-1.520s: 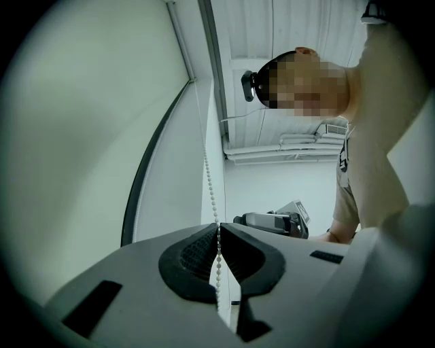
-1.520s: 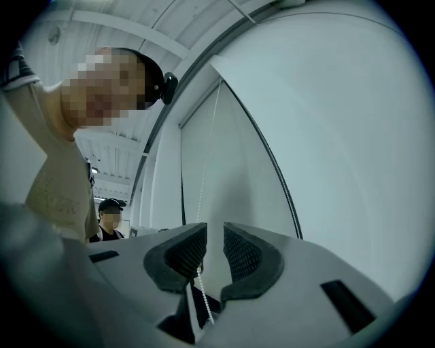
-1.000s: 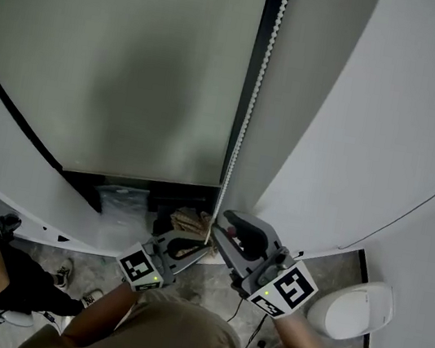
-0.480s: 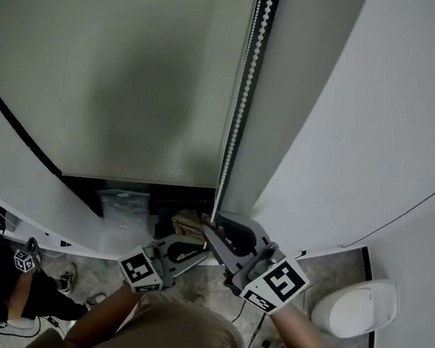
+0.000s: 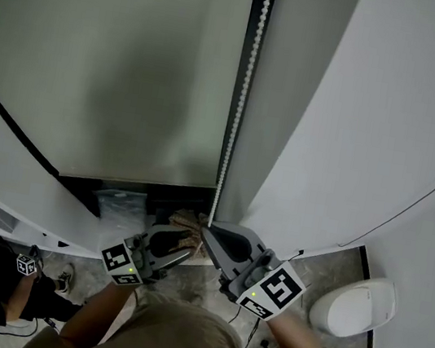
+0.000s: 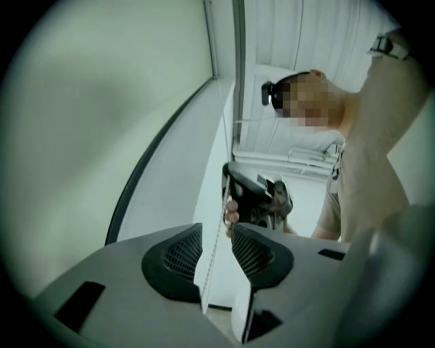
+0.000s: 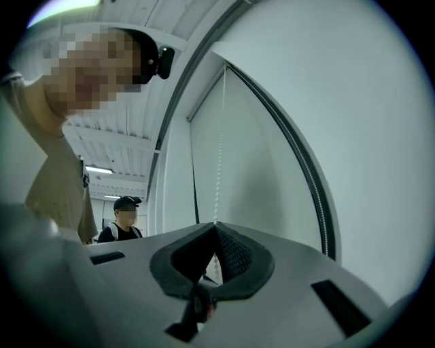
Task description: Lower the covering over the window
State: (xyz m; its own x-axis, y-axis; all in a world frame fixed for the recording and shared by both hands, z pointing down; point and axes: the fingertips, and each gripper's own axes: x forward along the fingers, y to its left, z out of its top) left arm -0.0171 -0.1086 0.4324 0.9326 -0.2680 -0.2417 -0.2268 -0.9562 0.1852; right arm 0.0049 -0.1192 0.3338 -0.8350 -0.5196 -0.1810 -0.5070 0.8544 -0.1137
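The right gripper [image 5: 208,232] has just been closing its jaws. Now it pinches the thin white bead chain [image 5: 242,99] tight at its tips, and the chain runs straight up from the closed jaws. The left gripper [image 5: 186,248] sits just below and beside the right one. Its jaws have just been opening and stand apart, with the chain hanging loose between them. The big pale grey-green roller blind [image 5: 112,61] hangs in front of both grippers. Its bottom edge is a little above their tips, with a dark gap under it.
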